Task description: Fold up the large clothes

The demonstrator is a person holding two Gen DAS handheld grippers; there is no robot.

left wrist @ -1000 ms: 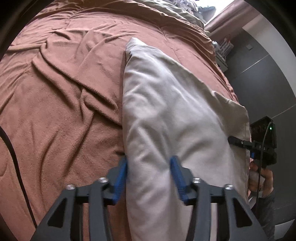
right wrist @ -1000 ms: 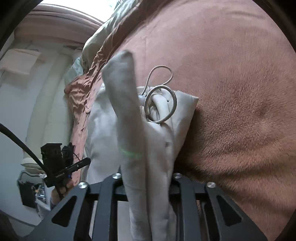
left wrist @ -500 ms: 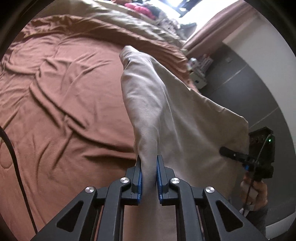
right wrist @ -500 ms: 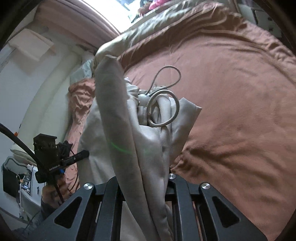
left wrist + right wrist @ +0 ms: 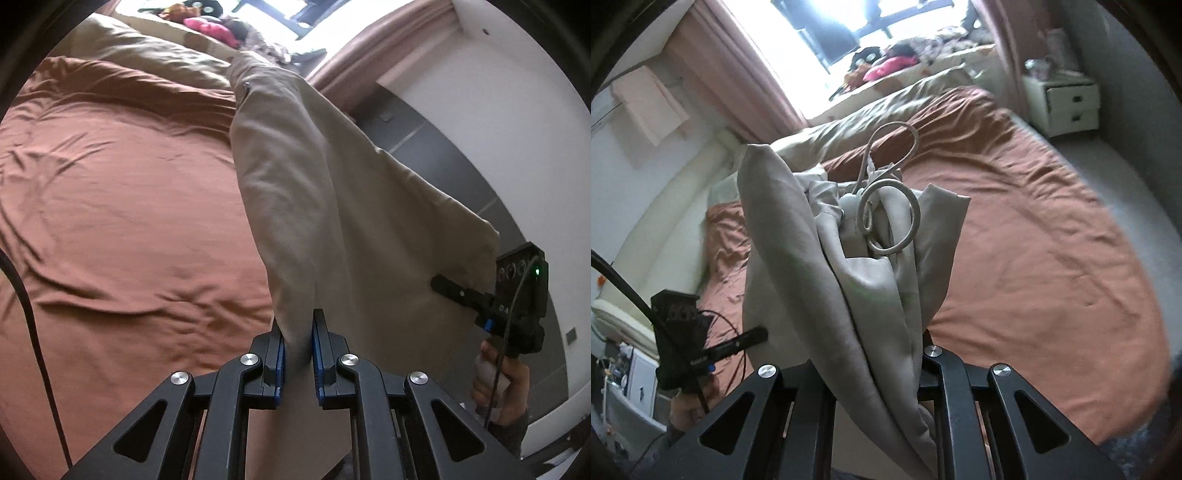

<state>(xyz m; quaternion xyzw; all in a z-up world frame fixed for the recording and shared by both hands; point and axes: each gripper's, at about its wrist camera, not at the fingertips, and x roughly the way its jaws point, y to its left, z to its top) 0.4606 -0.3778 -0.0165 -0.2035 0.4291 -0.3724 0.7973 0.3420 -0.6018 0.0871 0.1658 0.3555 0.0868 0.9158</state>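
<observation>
Trousers (image 5: 332, 221) hang above bed (image 5: 129, 221), pinched by left hand-held gripper (image 5: 298, 354) and right hand-held gripper (image 5: 886, 369), cord (image 5: 890, 221) at 12 o'clock.

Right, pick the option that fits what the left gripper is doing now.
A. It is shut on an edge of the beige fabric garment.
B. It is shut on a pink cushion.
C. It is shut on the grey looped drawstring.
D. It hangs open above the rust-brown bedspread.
A: in the left wrist view the left gripper has its blue pads pressed on a fold of the beige fabric garment, which stretches across to the right gripper.
</observation>
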